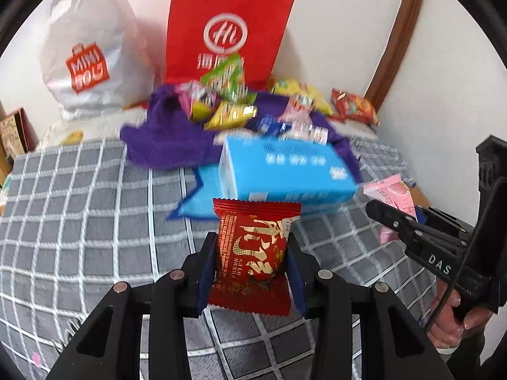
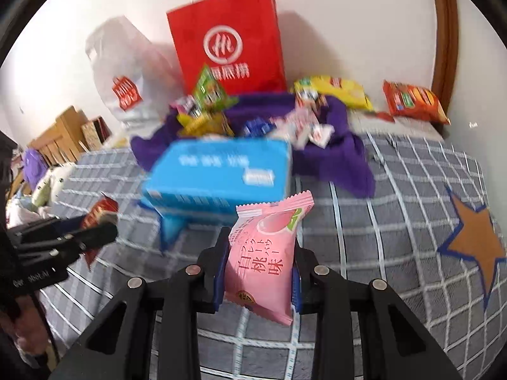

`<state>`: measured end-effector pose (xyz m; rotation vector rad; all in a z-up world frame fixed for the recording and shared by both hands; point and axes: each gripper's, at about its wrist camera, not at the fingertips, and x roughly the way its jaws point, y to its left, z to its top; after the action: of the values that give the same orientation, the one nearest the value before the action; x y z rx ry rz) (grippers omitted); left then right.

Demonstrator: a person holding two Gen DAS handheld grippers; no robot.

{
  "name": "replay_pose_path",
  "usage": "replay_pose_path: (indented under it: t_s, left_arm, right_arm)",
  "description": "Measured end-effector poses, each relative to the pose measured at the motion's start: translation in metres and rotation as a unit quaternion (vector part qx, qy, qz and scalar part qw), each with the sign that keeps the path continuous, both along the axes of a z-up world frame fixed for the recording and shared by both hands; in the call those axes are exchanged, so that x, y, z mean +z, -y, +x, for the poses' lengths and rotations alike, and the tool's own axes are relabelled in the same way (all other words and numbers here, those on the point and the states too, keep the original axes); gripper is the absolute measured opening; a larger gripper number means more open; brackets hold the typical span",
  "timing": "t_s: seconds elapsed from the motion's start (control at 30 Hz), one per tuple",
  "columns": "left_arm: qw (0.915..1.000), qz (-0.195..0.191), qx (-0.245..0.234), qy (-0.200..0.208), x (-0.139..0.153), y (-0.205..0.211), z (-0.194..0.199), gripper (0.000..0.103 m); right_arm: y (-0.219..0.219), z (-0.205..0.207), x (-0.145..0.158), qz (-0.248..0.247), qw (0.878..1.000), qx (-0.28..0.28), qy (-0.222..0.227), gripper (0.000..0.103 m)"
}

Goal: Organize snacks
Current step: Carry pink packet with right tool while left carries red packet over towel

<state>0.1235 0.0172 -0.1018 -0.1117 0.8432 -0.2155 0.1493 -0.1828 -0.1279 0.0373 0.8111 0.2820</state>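
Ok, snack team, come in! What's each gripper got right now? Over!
Left gripper shut on red snack packet. Right gripper shut on pink peach packet. Blue box just ahead on the bed.

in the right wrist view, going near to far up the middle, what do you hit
right gripper shut on the pink snack packet → blue box → purple cloth strewn with snacks → red paper bag against the wall
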Motion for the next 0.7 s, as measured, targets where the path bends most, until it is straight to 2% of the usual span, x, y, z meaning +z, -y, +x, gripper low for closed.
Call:
replay_pose_path:
  t_s: [0.13, 0.3, 0.4, 0.47, 0.7]
  left_arm:
    - [0.9998, 0.005, 0.002, 0.02, 0.027, -0.002, 0.007, 0.039]
    - [0.9997, 0.0, 0.013, 0.021, 0.052, -0.006, 0.031, 0.039]
    - [0.9994, 0.006, 0.02, 0.029, 0.064, -0.007, 0.046, 0.039]
    - [0.9991, 0.011, 0.023, 0.034, 0.071, -0.008, 0.058, 0.039]
    - [0.9979, 0.011, 0.04, 0.05, 0.093, -0.013, 0.093, 0.039]
  right_arm:
    - [-0.002, 0.013, 0.032, 0.008, 1.0, 0.0, 0.02, 0.032]
    - [-0.003, 0.038, 0.067, 0.014, 0.999, -0.009, 0.04, 0.032]
    - [-0.006, 0.056, 0.08, 0.004, 0.999, -0.022, 0.037, 0.032]
    - [-0.006, 0.071, 0.088, 0.016, 0.999, -0.018, 0.035, 0.032]
    - [-0.014, 0.114, 0.116, 0.014, 0.998, -0.018, 0.063, 0.032]
